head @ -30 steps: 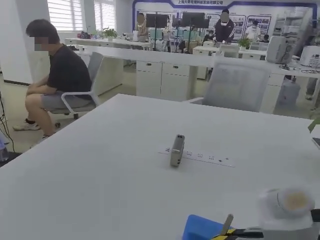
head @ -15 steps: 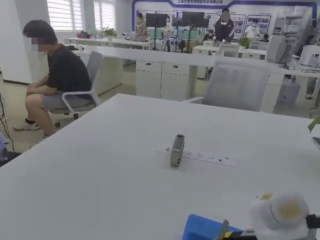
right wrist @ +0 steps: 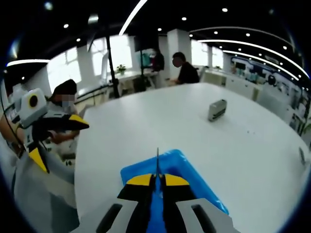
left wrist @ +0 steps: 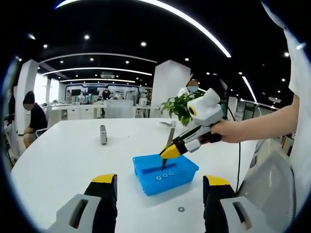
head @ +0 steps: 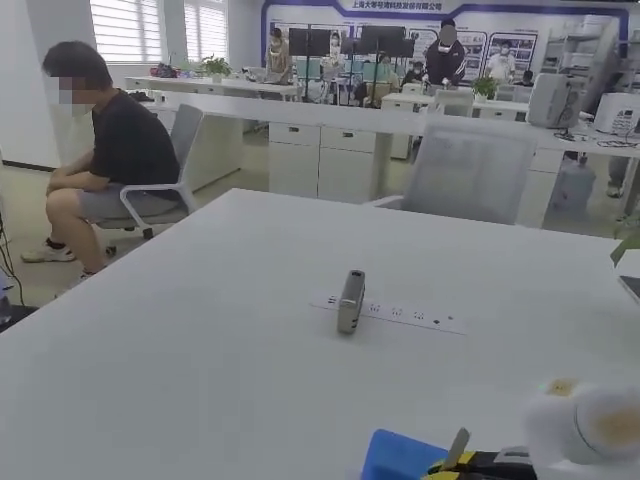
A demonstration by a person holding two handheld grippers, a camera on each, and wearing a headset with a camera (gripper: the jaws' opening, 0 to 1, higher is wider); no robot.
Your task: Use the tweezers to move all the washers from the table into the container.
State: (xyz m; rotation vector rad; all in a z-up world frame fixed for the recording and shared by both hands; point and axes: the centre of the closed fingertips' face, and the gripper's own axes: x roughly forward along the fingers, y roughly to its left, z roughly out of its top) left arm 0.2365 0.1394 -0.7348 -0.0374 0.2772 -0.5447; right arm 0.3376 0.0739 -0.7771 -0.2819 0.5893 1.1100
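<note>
**Left gripper view: tweezers (left wrist: pixel 169 136) dipped into the container (left wrist: pixel 187 171)**

My white table (left wrist: pixel 73 160) carries the blue container. My left gripper (left wrist: pixel 160 180) stands wide with nothing between its jaws. My right gripper (left wrist: pixel 170 152) pinches the tweezers, tip down inside the container beside three washers (left wrist: pixel 165 175). One washer (left wrist: pixel 181 209) lies on the table near the container.

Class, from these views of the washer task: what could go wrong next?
The tweezers, clamped in the right gripper, dip into the blue container beside three washers; a careless lift might flick one out.
One washer lies on the table near the open left gripper, which could knock it away.
</note>
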